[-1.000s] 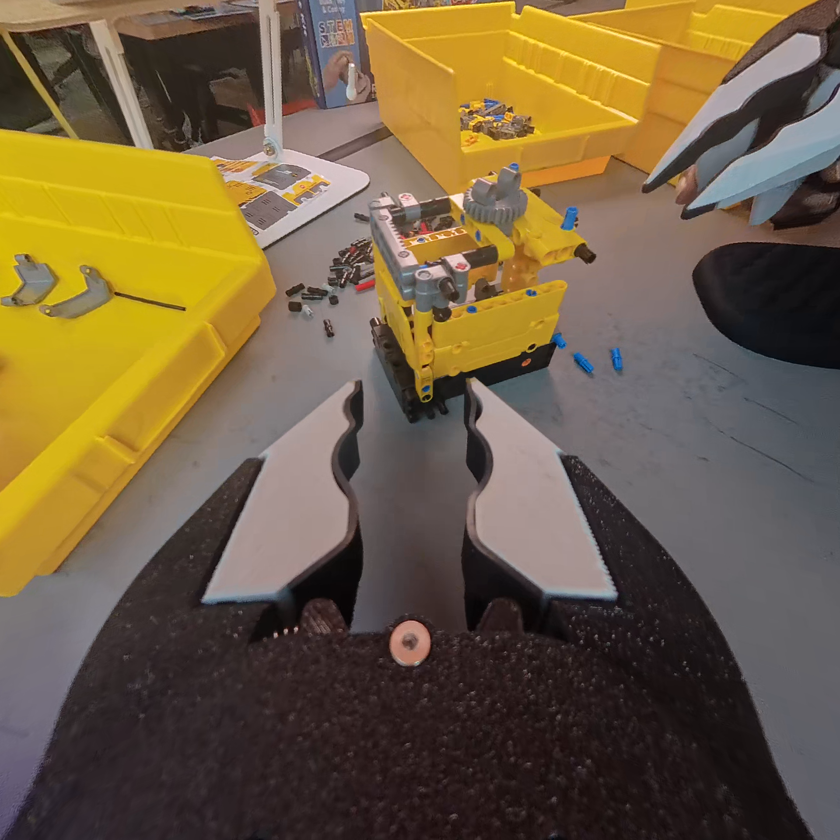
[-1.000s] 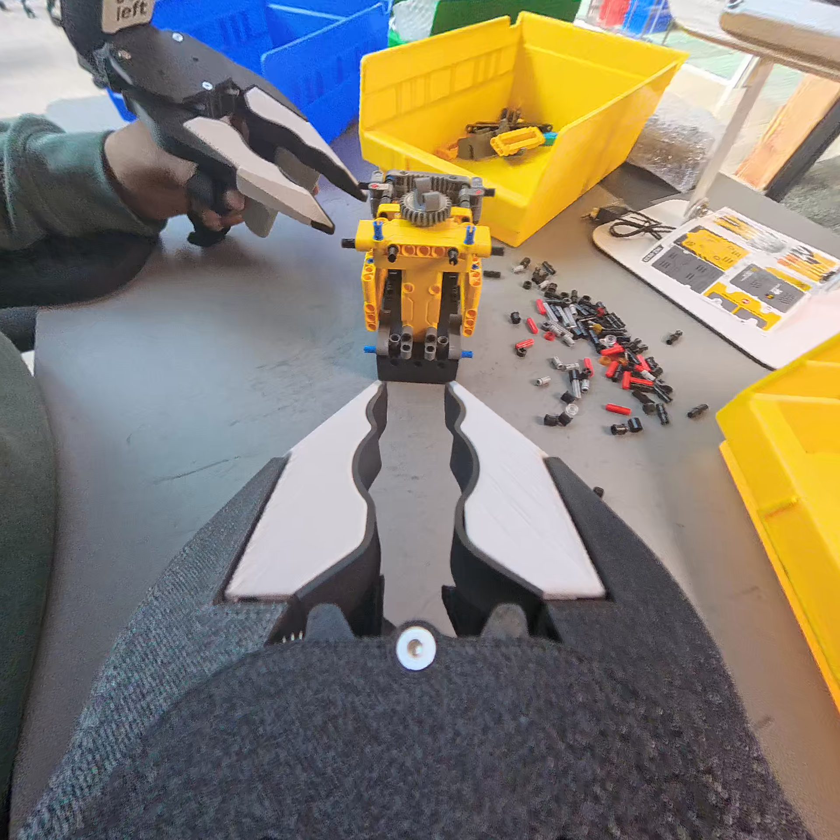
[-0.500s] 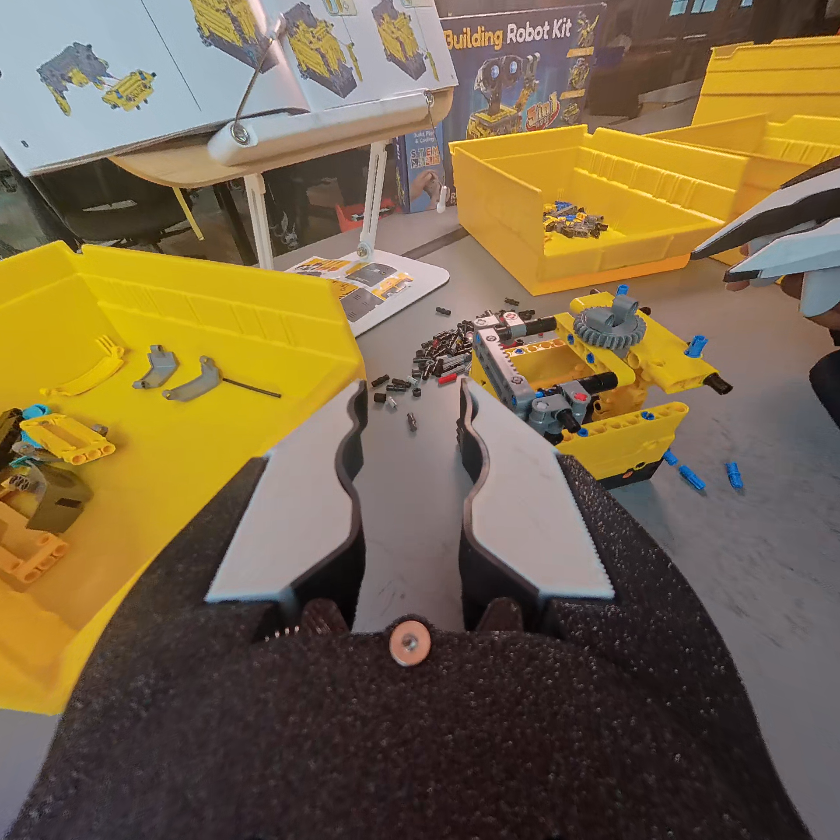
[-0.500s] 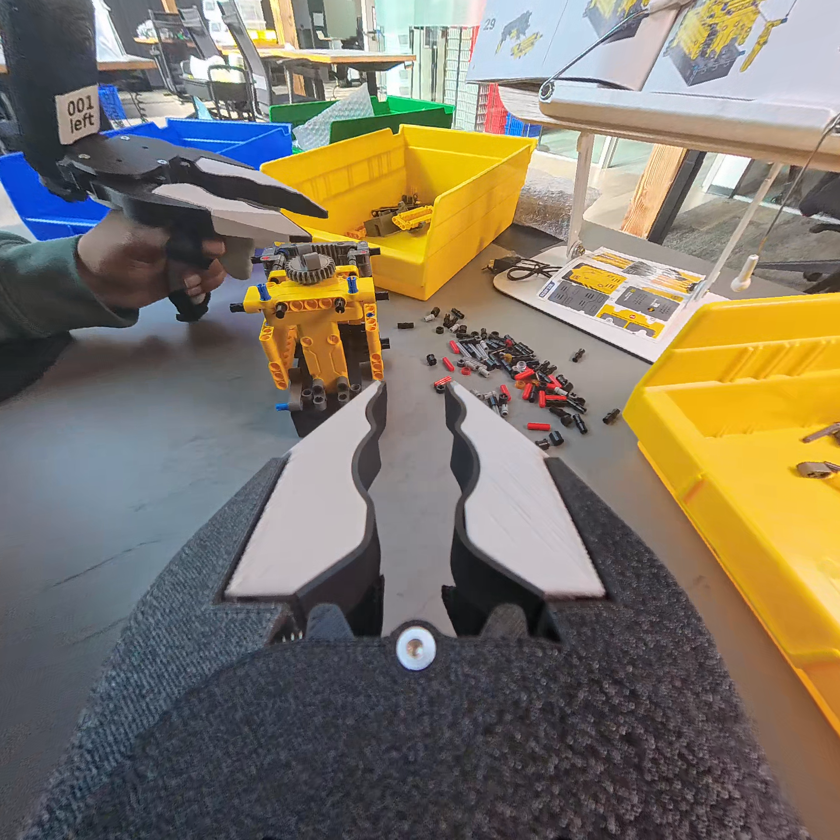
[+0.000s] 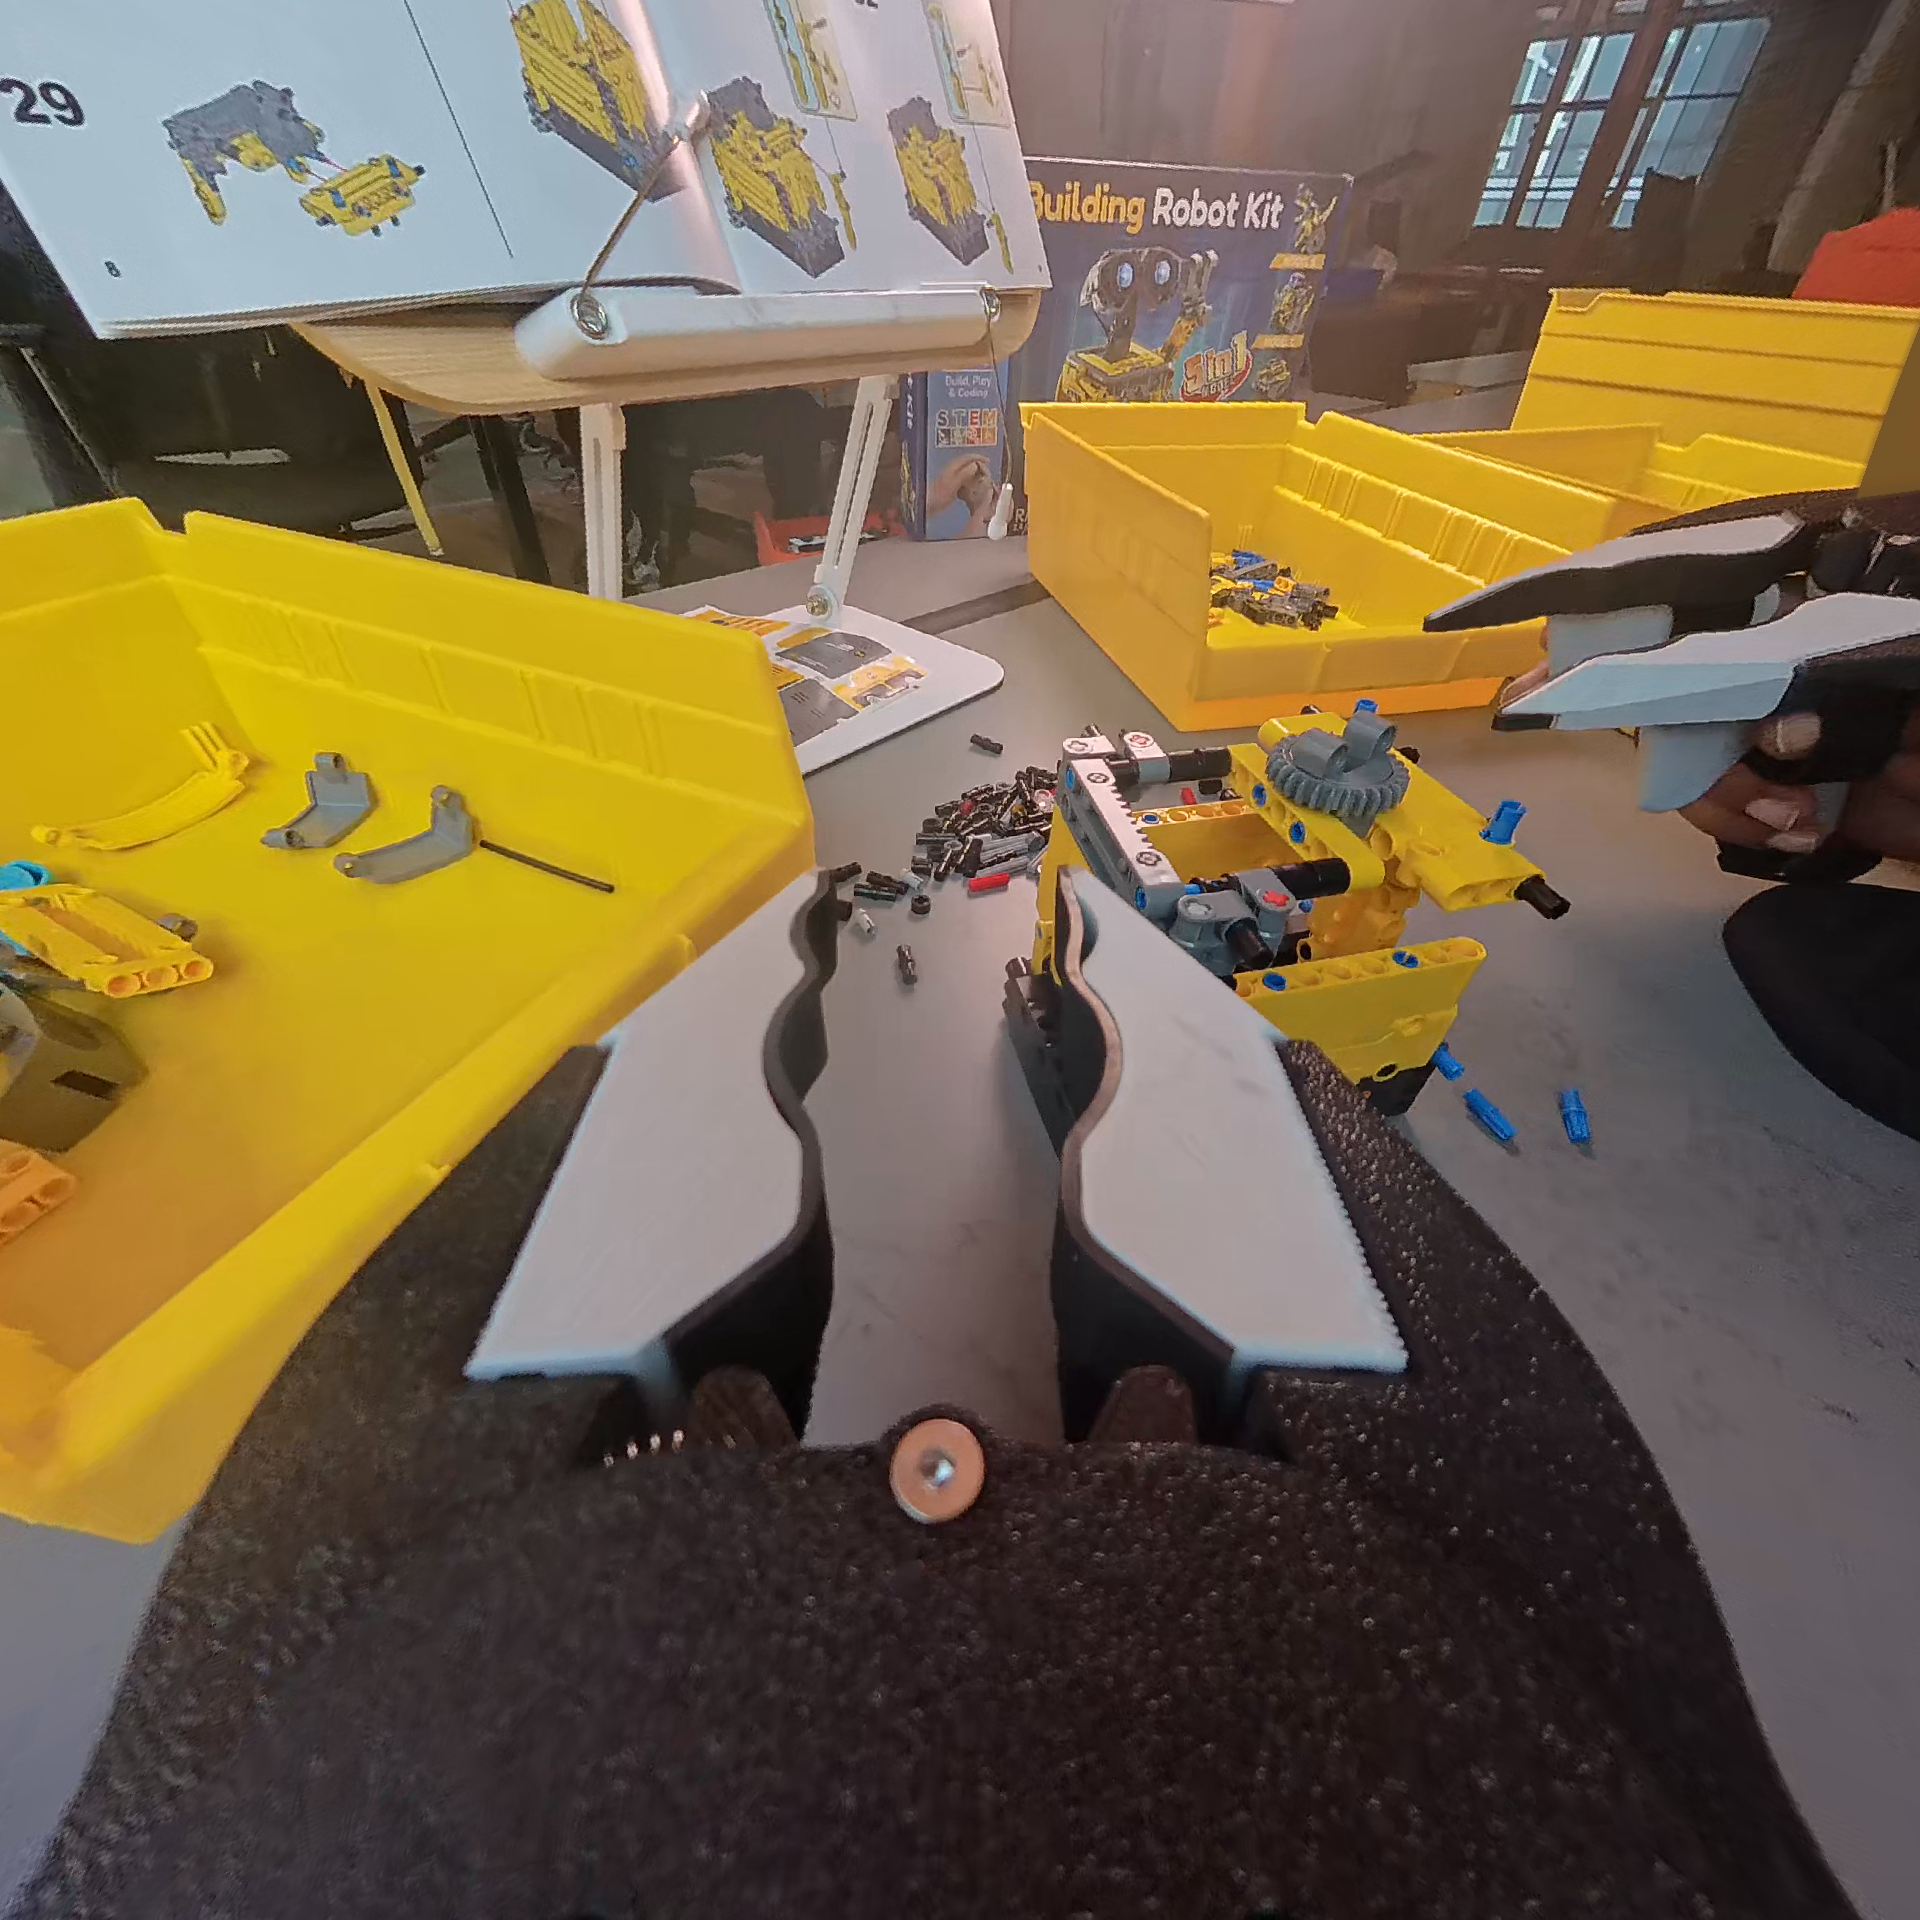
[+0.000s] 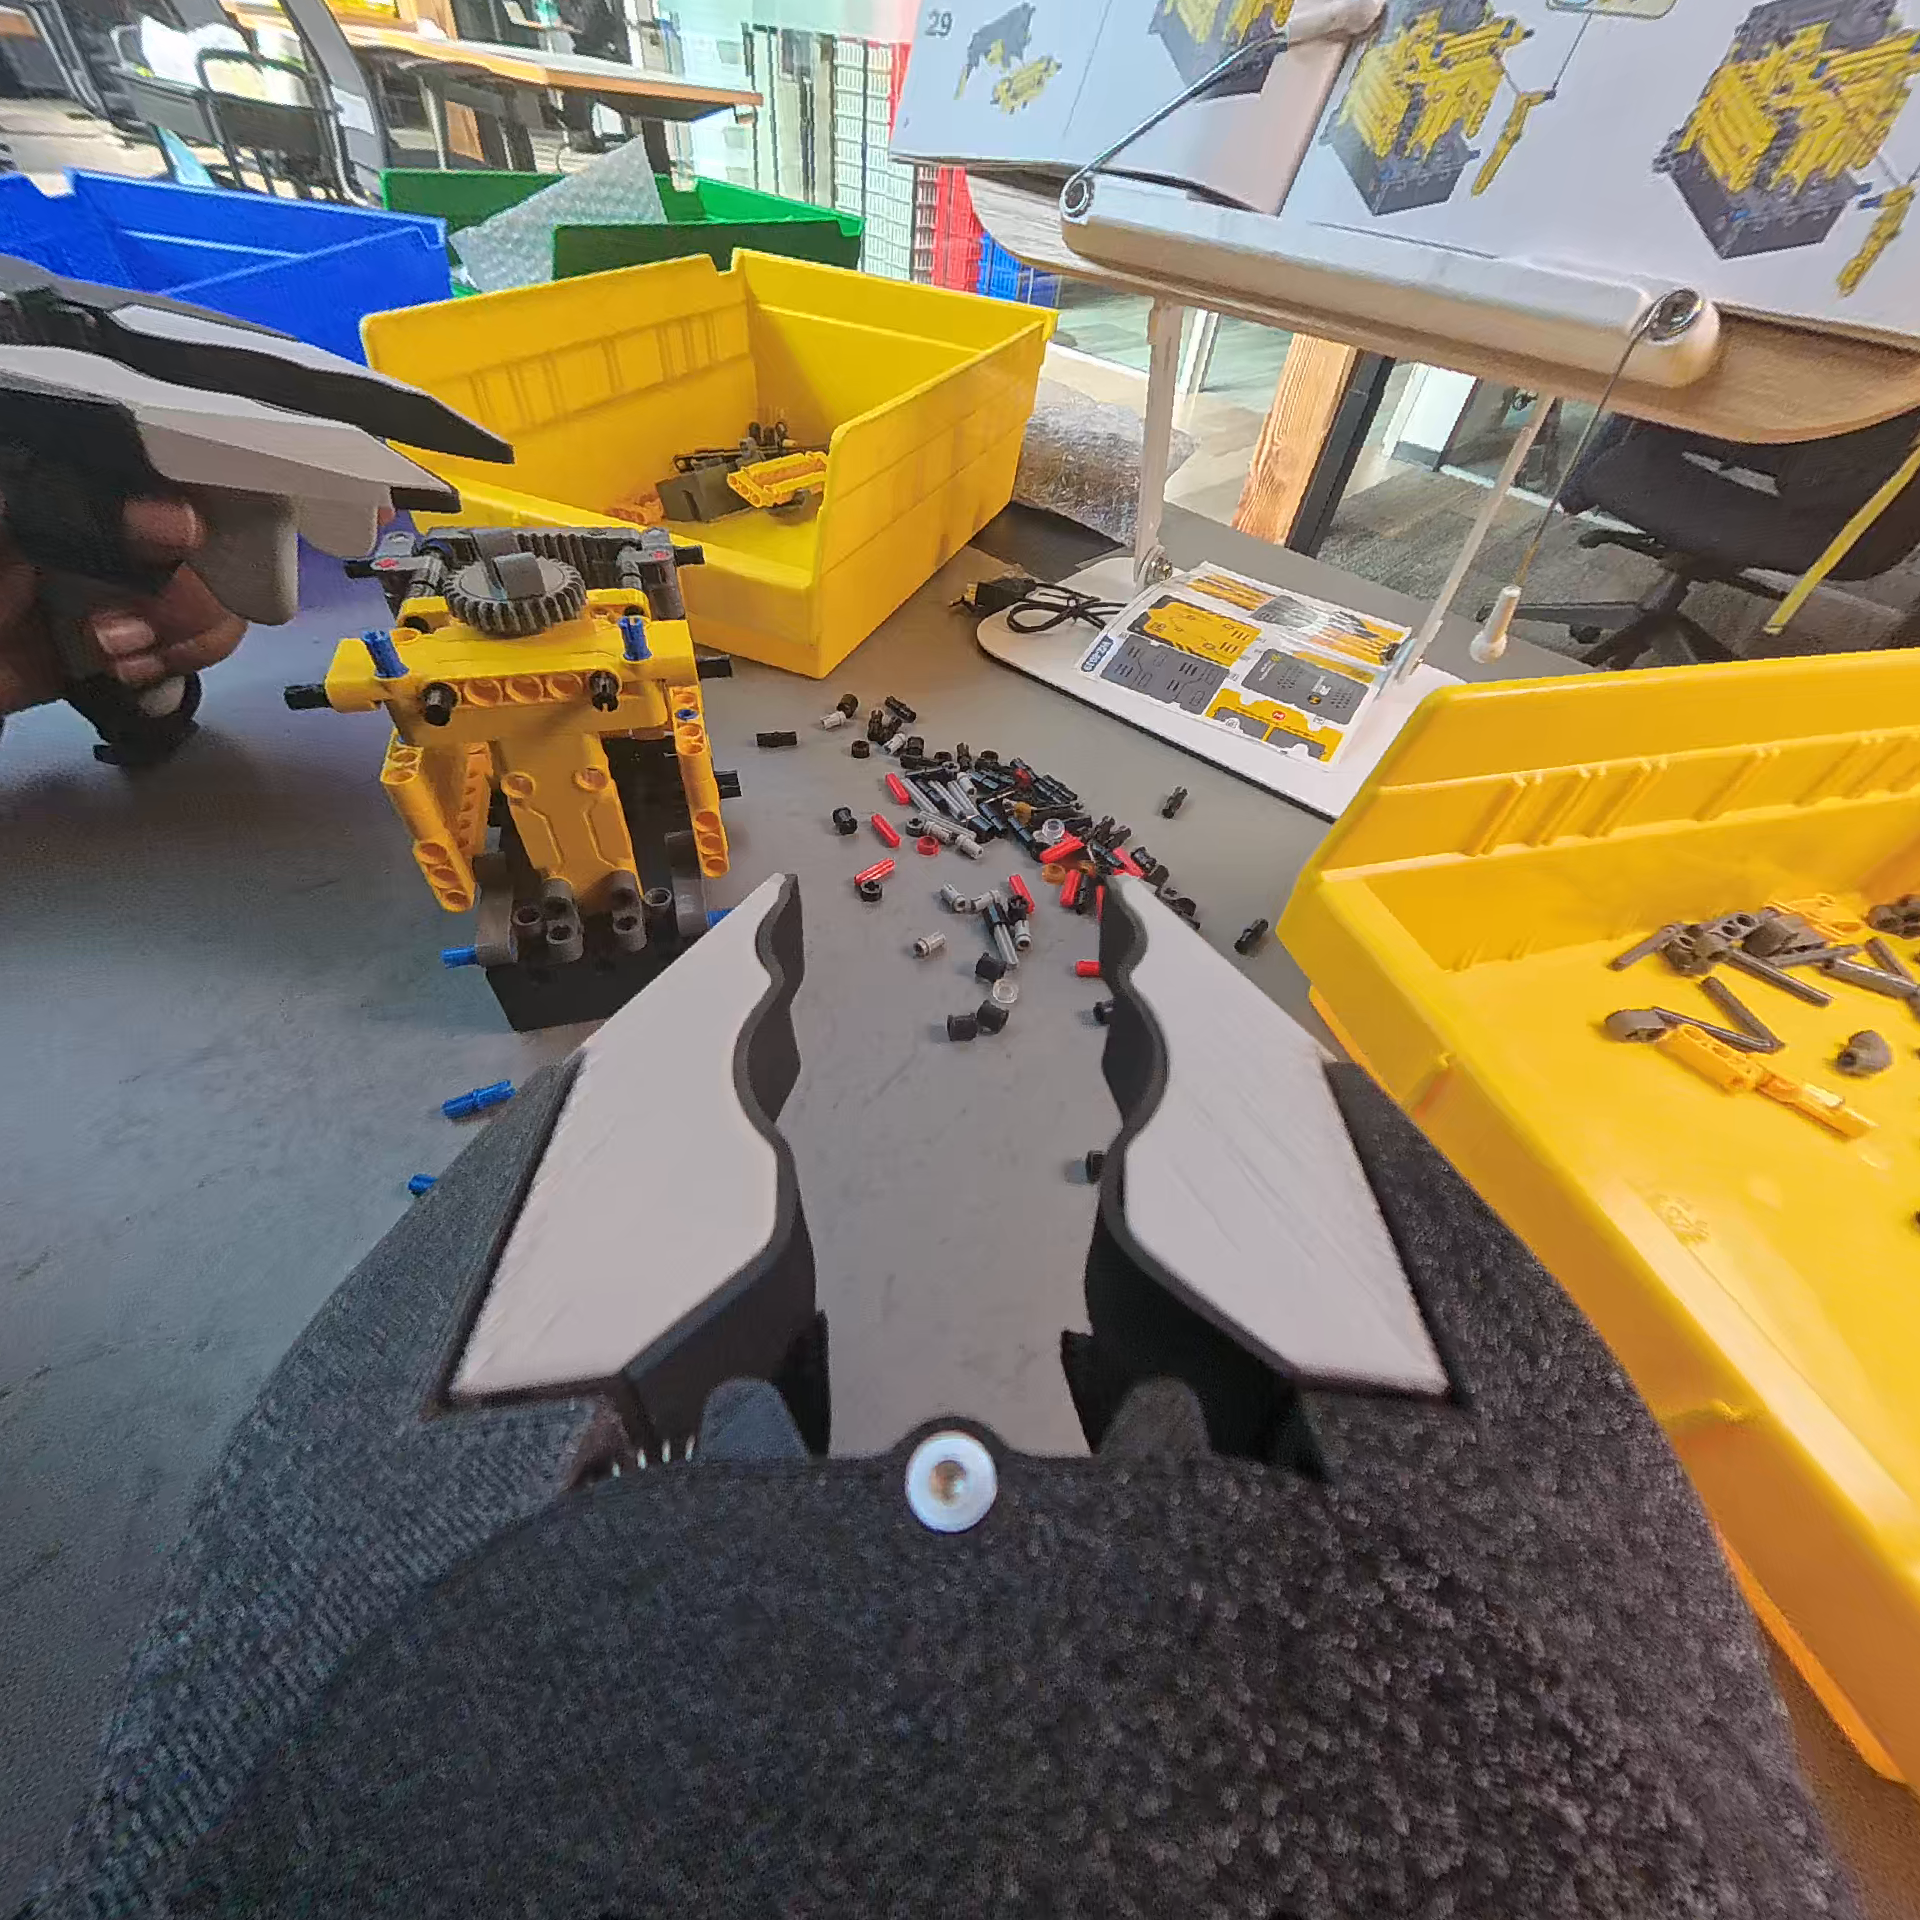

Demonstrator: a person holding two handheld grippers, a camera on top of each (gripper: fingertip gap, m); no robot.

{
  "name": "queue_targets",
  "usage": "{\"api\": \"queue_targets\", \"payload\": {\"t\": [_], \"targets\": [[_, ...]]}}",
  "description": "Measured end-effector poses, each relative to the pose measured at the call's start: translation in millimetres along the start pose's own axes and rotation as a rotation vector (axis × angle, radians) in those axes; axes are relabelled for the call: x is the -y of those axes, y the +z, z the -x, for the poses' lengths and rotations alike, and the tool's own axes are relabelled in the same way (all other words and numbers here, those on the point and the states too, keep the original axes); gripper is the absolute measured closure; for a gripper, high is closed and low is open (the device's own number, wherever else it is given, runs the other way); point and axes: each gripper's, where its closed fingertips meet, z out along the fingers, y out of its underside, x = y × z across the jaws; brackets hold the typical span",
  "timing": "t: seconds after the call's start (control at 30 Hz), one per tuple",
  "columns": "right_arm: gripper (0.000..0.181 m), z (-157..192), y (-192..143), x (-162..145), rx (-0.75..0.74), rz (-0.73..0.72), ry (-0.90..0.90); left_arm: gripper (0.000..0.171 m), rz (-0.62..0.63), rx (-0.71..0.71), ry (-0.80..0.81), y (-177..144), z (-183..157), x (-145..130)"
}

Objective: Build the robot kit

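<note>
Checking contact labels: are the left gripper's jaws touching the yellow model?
Apart. Right wrist view shows the left gripper above the yellow model, with background visible between them.

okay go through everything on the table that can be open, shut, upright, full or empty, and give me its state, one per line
left hand-held gripper: open, empty
right hand-held gripper: open, empty
yellow block model: upright on table, untouched
grey gear: seated on top of model
loose pins: scattered on table
yellow bin by model: few parts inside
yellow bin at right: grey and yellow parts inside
instruction booklet: open on stand
</note>
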Motion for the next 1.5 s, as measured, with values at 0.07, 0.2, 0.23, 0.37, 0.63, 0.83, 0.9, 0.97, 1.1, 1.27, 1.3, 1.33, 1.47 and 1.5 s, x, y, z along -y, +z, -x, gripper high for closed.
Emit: {"api": "queue_targets", "payload": {"t": [0.07,0.2,0.23,0.37,0.63,0.83,0.9,0.97,1.1,1.27,1.3,1.33,1.47,1.5], "targets": [[0.124,-1.7,-4.1,7.0,-0.019,-0.029,-0.009,0.13,0.007,-0.002,0.006,0.9,-0.9,-1.1],[0.128,-12.5,-30.8,39.4,-0.08,-0.123,-0.001,0.13,0.001,0.004,0.052,-0.3,-5.8,0.0],[0.131,-16.5,-41.8,48.8,-0.096,-0.145,0.013,0.13,0.003,0.007,0.062,-0.3,-6.5,-0.3],[0.138,-47.0,-98.4,76.5,-0.208,-0.156,-0.022,0.13,0.008,0.018,0.073,0.9,-6.0,-1.3],[0.142,-149.6,-203.3,70.3,-0.491,-0.049,-0.075,0.131,0.006,0.037,0.049,1.3,-0.4,-1.2],[0.143,-200.4,-219.8,32.3,-0.543,0.155,-0.115,0.131,0.021,0.059,0.076,1.8,-0.4,-3.2],[0.149,-214.7,-220.0,22.0,-0.55,0.203,-0.143,0.131,0.027,0.066,0.084,2.2,-0.2,-4.0],[0.151,-226.7,-217.8,9.3,-0.539,0.267,-0.149,0.132,0.032,0.071,0.089,2.5,-0.1,-4.6],[0.16,-243.2,-201.3,4.8,-0.46,0.311,-0.173,0.132,0.038,0.083,0.096,2.5,1.0,-5.5],[0.166,-255.9,-128.7,18.2,-0.135,0.463,-0.286,0.132,0.06,0.084,0.101,4.8,1.2,-8.5],[0.166,-263.3,-112.5,15.5,-0.078,0.52,-0.32,0.132,0.06,0.084,0.107,4.8,0.5,-8.6],[0.172,-277.8,-96.4,13.4,-0.064,0.568,-0.366,0.132,0.06,0.082,0.113,4.7,-0.4,-8.6],[0.176,-309.6,-41.9,-16.0,0.104,0.775,-0.482,0.132,0.072,0.056,0.123,4.2,-3.4,-11.1],[0.175,-313.0,-31.7,-26.7,0.149,0.829,-0.502,0.132,0.072,0.051,0.121,3.8,-3.6,-11.3]]}}
